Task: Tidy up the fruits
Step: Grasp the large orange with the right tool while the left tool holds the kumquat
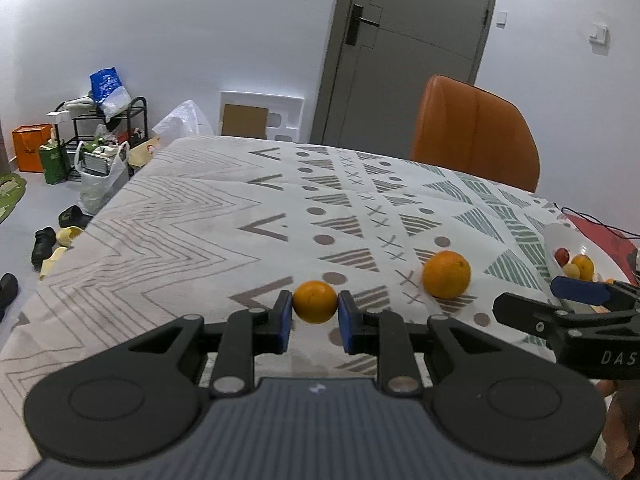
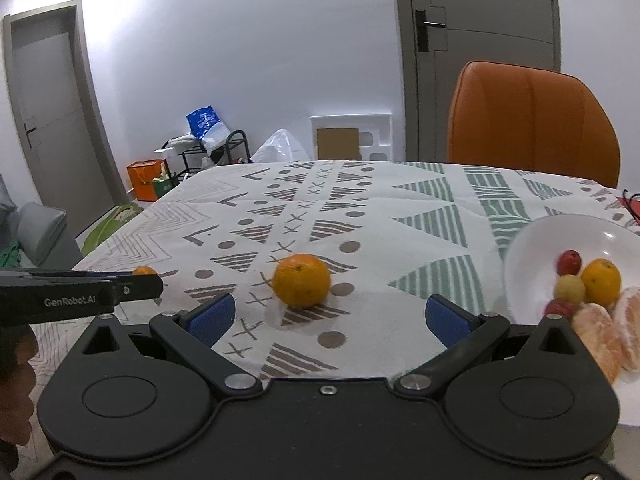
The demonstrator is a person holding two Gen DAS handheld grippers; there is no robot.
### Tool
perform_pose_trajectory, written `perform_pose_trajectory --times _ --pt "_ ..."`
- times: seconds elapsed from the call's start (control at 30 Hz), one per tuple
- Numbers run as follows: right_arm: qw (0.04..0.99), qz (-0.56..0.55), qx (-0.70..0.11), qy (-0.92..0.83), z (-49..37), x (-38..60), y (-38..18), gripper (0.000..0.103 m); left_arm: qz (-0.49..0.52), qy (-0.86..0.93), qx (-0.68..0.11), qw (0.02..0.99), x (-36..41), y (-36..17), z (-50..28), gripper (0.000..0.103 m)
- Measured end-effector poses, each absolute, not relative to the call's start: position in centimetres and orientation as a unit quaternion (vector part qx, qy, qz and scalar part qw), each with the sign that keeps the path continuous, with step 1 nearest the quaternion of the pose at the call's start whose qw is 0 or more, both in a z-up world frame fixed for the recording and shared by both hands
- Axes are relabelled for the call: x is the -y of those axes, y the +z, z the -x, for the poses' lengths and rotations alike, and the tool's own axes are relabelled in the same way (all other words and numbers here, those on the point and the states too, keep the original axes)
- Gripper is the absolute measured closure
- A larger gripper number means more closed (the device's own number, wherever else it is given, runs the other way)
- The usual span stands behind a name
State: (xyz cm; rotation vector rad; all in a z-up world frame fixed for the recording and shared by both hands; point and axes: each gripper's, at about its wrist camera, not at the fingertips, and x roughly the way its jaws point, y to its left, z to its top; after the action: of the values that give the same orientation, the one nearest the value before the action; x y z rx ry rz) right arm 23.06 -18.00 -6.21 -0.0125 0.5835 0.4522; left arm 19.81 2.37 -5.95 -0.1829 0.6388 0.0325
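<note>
On the patterned tablecloth [image 1: 200,216], the left gripper [image 1: 315,309] clamps a small orange [image 1: 315,301]; the right gripper [image 2: 330,316] gapes before a larger orange [image 2: 302,285]. Next, I reckon: carry to the white bowl [image 2: 536,248].

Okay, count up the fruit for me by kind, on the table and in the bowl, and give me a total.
Whole oranges: 3, the small orange between the left gripper pads, the large orange on the tablecloth, one orange in the bowl.
Peeled orange pieces: 2.
Small red fruits: 2.
Small yellow fruit: 1.
Total: 8.
</note>
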Motion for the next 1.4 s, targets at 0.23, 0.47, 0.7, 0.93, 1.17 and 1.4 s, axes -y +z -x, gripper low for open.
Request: perform_pose_trajectory --times 0.23,0.47,0.7,0.93,1.17,1.4 --pt "0.928 0.017 -0.288 0.236 -24.0 16.2 -6.5 0.004 0.098 0.036 -0.308 0.946 -4.4 -5.7 -19.3 0.08" --pt "0.923 0.031 -0.294 0.246 -25.3 14.3 -6.9 0.009 0.104 0.05 -0.307 0.944 -6.1 -5.8 -19.2 0.08" --pt "0.922 0.032 -0.3 0.244 -26.5 13.7 -7.3 0.016 0.109 0.062 -0.303 0.945 -7.4 -5.7 -18.9 0.08" --pt "0.919 0.039 -0.311 0.24 -26.3 13.7 -7.5 0.063 0.11 0.065 -0.3 0.945 -7.7 -5.4 -18.5 0.08" --pt "0.921 0.036 -0.302 0.242 -25.0 14.8 -6.9 0.063 0.107 0.054 -0.296 0.948 -6.8 -5.0 -18.3 0.08" --pt "0.927 0.027 -0.291 0.235 -23.9 16.4 -5.8 0.063 0.101 0.038 -0.294 0.95 -5.3 -4.6 -18.3 0.08"
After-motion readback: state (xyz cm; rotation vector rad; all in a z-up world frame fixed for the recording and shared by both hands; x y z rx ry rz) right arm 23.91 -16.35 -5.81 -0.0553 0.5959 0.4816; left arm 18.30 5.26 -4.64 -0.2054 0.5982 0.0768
